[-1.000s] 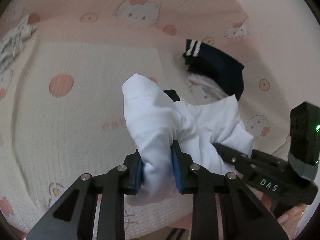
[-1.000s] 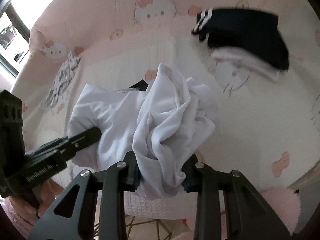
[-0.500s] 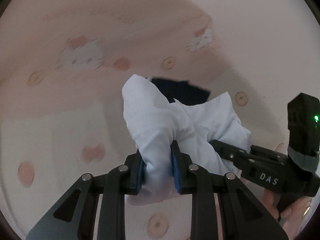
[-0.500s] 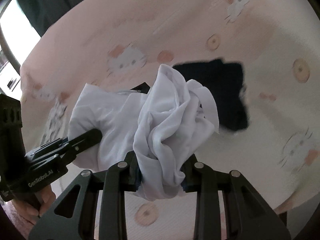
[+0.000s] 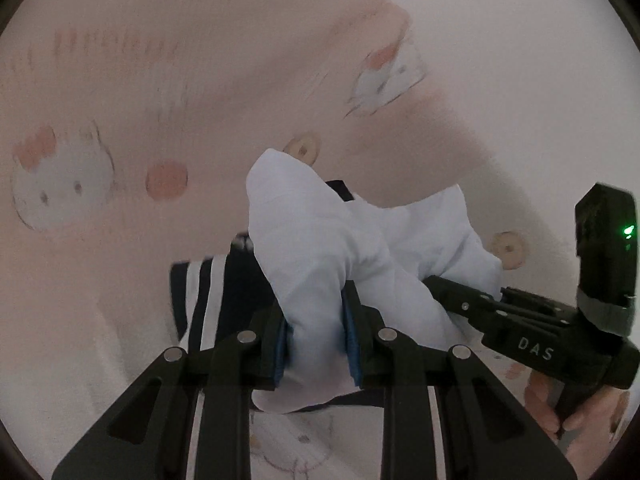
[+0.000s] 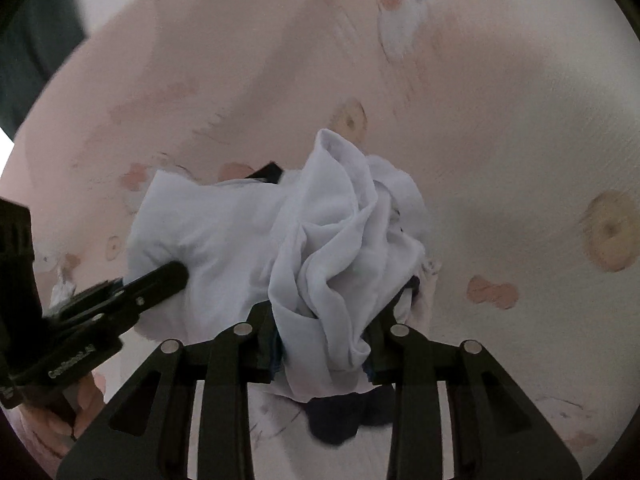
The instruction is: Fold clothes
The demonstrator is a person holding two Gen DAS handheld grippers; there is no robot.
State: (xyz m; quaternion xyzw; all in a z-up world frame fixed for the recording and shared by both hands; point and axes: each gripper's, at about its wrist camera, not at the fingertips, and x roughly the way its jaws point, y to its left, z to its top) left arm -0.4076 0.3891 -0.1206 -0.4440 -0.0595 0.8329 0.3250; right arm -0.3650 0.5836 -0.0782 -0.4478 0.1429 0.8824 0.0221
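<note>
1. Step in hand, prob.: carrying the white garment [image 5: 320, 248] to a spot where it can be laid out. No fold made yet; cloth is bunched & creased.
2. Left claw [image 5: 318, 344]: clamped on a thick wad of the white garment, blue pads pressed on both sides.
3. Right claw [image 6: 326, 344]: also gripping the same garment, at a crumpled bundle of folds.
4. Garment hangs betw. both claws, lifted above the pink cartoon-cat bedsheet [image 5: 120, 120]. Views are blurred, so sheet detail is vague.
5. Dark garment w/ white stripes [image 5: 208, 292] lies on the bed just below the left claw; dark cloth also shows under the right claw.
6. Next: move claws apart to spread the cloth, lower it flat on bare sheet, clear of the dark item.
7. Containers: none in view.
</note>
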